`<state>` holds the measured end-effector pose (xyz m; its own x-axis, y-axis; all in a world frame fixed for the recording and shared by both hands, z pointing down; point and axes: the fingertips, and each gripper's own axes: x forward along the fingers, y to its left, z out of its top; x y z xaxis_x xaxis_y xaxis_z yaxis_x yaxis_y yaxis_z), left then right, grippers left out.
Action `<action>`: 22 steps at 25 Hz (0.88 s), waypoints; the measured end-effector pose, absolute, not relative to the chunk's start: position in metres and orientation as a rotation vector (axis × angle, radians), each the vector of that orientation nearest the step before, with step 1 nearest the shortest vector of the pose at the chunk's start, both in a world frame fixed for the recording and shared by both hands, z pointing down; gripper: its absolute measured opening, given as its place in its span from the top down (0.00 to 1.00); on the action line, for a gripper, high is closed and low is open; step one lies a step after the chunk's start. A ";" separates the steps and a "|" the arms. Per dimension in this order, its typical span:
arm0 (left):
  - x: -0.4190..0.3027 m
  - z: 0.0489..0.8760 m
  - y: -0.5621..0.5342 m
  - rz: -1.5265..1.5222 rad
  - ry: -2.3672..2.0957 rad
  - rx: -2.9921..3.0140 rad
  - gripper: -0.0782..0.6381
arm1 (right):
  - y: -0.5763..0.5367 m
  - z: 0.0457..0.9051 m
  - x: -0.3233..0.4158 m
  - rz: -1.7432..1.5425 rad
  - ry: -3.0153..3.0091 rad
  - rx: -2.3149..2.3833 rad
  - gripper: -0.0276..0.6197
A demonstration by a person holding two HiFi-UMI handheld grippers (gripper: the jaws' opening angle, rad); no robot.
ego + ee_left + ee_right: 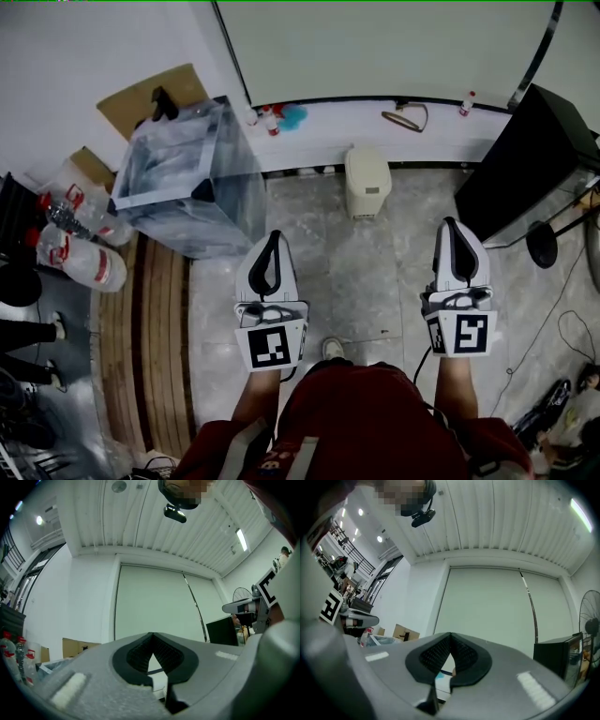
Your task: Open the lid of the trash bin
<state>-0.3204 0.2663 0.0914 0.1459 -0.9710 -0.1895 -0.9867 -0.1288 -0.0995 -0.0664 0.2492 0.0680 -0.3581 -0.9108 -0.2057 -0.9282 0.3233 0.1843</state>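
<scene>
The left gripper (274,239) and right gripper (452,227) both have their jaws pressed together, with nothing between them. The trash bin (367,183) stands on the floor (375,272) ahead, between the two and well apart from both — small, cream, its lid (367,159) down, at the foot of the wall (319,122).

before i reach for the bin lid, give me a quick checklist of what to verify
1. Lid of the cream trash bin is down: ok, it looks shut.
2. Left gripper empty: ok, jaws together on nothing.
3. Right gripper empty: ok, jaws together on nothing.
4. A gripper at the lid: not ok, both are short of the bin.
5. Way to the bin: ok, only bare floor shows between the grippers and it.
6. How the lid opens, pedal or hinge: cannot tell.
</scene>
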 end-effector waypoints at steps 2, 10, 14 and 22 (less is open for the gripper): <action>-0.325 0.090 0.255 0.116 1.911 -2.215 0.88 | 0.242 0.068 -0.071 0.426 2.503 -1.744 0.96; -0.320 0.099 0.221 0.100 1.886 -2.259 0.88 | 0.216 0.078 -0.068 0.417 2.504 -1.782 0.96; -0.310 0.104 0.200 0.086 1.886 -2.269 0.88 | 0.195 0.087 -0.057 0.394 2.505 -1.795 0.96; -0.269 0.099 0.133 0.093 1.874 -2.268 0.88 | 0.130 0.087 -0.017 0.379 2.486 -1.801 0.96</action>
<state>-0.2689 0.1331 0.0994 0.1951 -0.9653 -0.1739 -0.9778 -0.1775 -0.1117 -0.0166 0.1296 0.0872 -0.3211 -0.9296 -0.1811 -0.9413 0.2924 0.1686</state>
